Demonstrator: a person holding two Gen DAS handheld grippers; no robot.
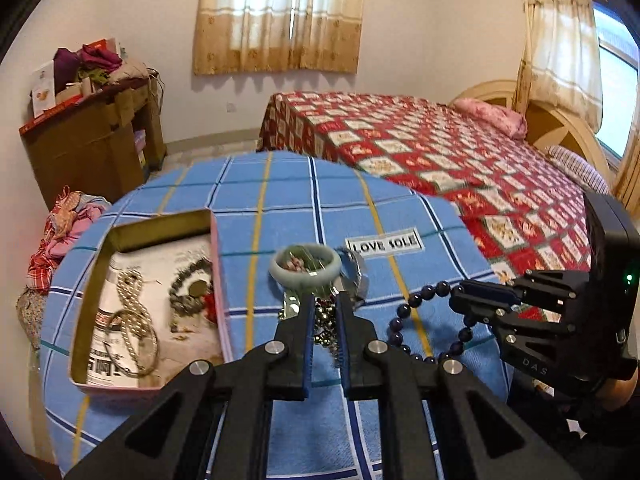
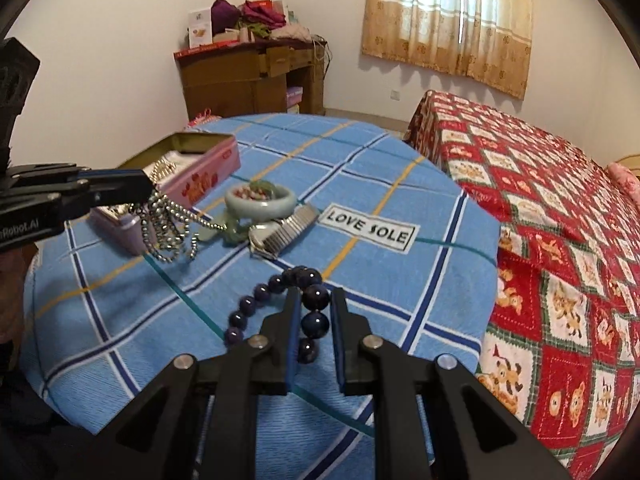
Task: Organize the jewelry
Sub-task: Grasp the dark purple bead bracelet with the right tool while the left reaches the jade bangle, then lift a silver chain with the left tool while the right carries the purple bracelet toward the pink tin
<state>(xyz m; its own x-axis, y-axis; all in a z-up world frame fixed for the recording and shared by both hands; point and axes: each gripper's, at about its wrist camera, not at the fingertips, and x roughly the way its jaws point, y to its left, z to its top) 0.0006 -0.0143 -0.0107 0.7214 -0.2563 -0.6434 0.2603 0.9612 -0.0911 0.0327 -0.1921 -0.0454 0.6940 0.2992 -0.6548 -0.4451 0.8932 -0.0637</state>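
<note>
- The left gripper [image 2: 148, 194] is clenched on a metal bead chain [image 2: 172, 224], a shiny silvery strand that hangs in loose loops from its tips, just in front of the tin; from its own camera the beads [image 1: 325, 322] show only as a dark glinting cluster between the blue pads.
- The right gripper [image 2: 316, 300] is closed around a bead bracelet [image 2: 276, 300] of round, glossy, dark purple beads; two or three beads sit between the pads, the rest curls onto the cloth.
- The tin [image 1: 150, 300] is a shallow rectangular box with pink outer walls and a dull gold inside, open on top, lined with printed paper. In it lie a pearl strand [image 1: 130, 292], thin wire bangles and a dark beaded ring; details are hard to make out.
- A smooth, pale green bangle [image 2: 261, 202] lies flat on the cloth beside the tin, small pinkish and green bits inside its hole.
- Touching it, a watch [image 2: 286, 228] with a ribbed steel band; its face is turned away.
- The round table wears a nubbly blue checked cloth [image 2: 360, 168] with a "LOVE SOLE" label.
</note>
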